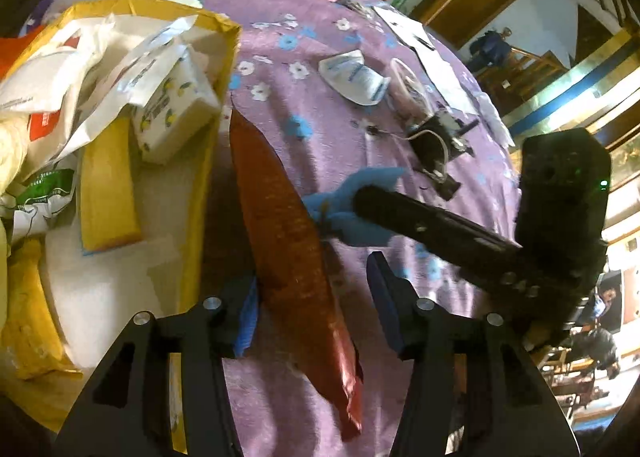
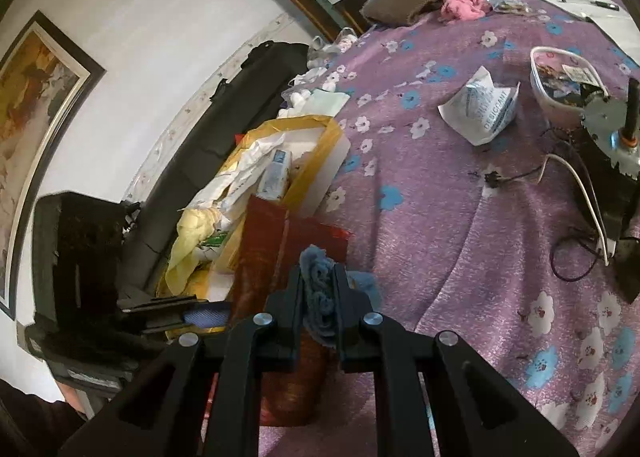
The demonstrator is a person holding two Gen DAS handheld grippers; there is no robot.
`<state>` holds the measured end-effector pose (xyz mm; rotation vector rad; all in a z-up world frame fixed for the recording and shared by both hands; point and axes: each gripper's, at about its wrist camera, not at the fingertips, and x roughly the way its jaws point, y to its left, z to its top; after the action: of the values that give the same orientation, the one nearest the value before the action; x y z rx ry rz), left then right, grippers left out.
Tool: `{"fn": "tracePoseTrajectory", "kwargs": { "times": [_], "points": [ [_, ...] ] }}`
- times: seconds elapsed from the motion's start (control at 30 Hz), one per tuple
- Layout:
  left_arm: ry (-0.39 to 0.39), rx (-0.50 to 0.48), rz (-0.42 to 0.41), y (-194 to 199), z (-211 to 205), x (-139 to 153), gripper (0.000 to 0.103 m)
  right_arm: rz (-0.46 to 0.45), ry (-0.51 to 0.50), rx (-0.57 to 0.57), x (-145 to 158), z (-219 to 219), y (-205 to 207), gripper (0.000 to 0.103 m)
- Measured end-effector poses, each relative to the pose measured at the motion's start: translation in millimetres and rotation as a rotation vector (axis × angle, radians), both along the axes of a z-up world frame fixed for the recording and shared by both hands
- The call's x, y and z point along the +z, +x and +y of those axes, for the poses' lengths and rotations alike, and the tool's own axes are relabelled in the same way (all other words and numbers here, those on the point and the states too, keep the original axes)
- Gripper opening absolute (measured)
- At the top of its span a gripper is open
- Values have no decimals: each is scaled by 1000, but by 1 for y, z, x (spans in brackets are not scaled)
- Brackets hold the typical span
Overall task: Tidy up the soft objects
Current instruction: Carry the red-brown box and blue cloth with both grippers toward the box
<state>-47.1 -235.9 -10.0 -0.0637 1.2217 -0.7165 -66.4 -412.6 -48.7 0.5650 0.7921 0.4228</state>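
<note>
Only the white sachet on the purple bedspread carried legible blue print, apparently "DESICCANT"; lettering on the box's bags was too blurred.

Purple floral bedspread, yellow box, white packet, papers

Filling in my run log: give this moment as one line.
right gripper: shut on blue cloth | left gripper: open, straddling red pouch | yellow-rimmed box: beside pouch
</note>
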Motion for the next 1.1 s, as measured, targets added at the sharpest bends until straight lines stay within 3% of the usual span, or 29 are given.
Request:
{"fn": "tracePoseTrajectory", "kwargs": {
  "times": [0.03,0.2,0.4,0.57,0.83,1.1],
  "points": [
    [14,18,-5,1,2,-2,25,-2,1,-7,0,-1,0,10],
    [-26,23,11,1,15,0,22,-19,15,-39,2,-9,-4,10],
    [-199,42,6,2,58,38,22,-74,25,-97,12,-18,-13,10],
    [-227,70,-62,13,110,65,22,-146,59,-111,32,-16,-21,10],
    [-169,36,-74,33,139,45,22,-211,39,-30,76,44,3,10],
    [-210,33,-11,42,159,20,22,-149,22,-40,71,86,50,11]
  ]
}}
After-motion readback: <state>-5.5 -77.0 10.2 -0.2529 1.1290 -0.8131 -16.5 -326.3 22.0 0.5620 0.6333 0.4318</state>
